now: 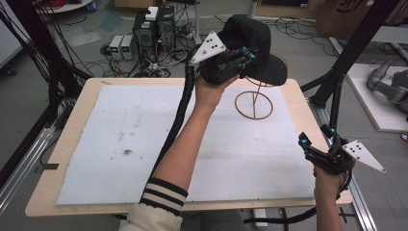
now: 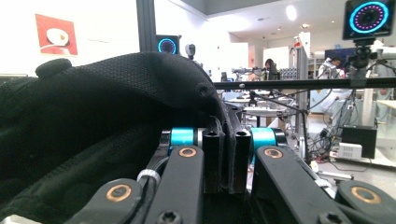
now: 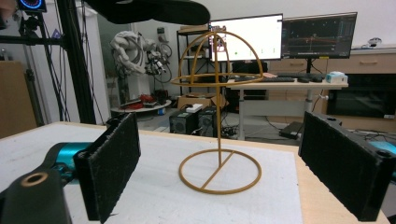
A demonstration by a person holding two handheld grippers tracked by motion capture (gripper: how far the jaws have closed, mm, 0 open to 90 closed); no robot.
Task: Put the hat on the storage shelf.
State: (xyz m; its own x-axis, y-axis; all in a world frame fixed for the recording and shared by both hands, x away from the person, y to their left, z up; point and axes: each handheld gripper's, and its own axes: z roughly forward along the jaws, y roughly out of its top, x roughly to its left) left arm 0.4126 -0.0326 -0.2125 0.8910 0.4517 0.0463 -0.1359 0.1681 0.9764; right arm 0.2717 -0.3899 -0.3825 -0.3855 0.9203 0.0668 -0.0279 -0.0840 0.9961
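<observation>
Left gripper (image 1: 243,57) clamps black fabric cap (image 1: 250,36) above thin gold wire stand (image 3: 218,116), right gripper (image 3: 219,163) open; off-centre lowering could tip stand.

Black cap (image 1: 255,41), held by left gripper (image 1: 235,62) above wire stand (image 1: 253,103); right gripper (image 1: 315,144) at table (image 1: 72,134) edge.

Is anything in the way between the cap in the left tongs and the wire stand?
Nothing visible. The black cap, clamped in the left tongs, hangs just above the wire stand, whose dome is bare. The right tongs sit open near the table edge, well aside.
</observation>
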